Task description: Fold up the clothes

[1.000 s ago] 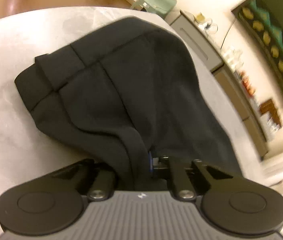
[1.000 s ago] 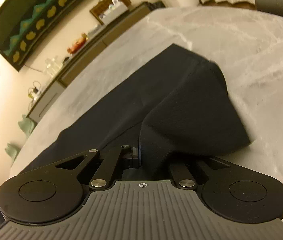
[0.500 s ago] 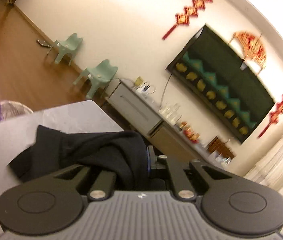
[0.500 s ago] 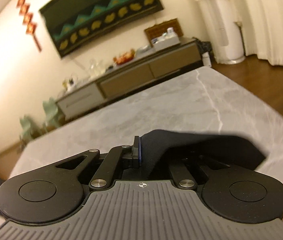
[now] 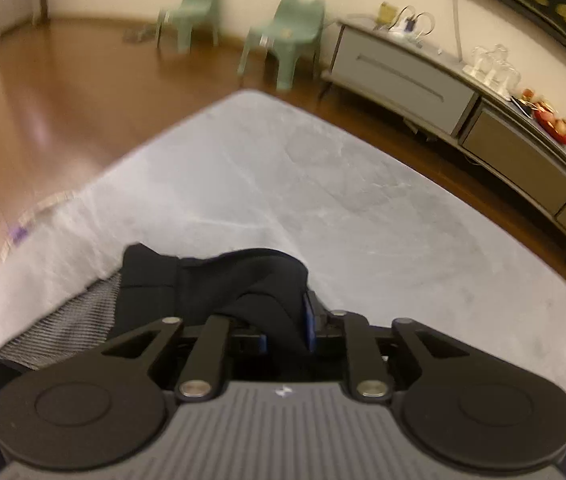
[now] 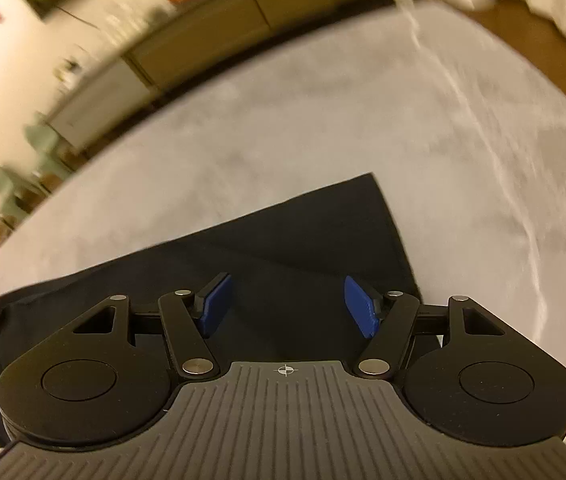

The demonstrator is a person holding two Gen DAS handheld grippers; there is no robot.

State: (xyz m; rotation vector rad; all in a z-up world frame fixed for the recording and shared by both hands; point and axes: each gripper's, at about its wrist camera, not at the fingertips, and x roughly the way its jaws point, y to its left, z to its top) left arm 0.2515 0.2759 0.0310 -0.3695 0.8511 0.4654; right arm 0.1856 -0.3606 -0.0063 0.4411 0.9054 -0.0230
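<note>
While right fingers [image 6: 357, 306] spread wide, left fingers [image 5: 309, 316] seemingly loosen around black garment [image 5: 243, 280].

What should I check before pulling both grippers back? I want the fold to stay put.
1. Right gripper clear of the black fabric garment: ok, jaws opening, blue pads apart, nothing pinched.
2. Left gripper released: not ok, jaws opening but cloth sits between them.
3. Garment lying flat on the grey marble table: ok on the right; bunched at the left.
4. Garment fully on the table: cannot tell.
5. Table beyond the garment free: ok.
</note>
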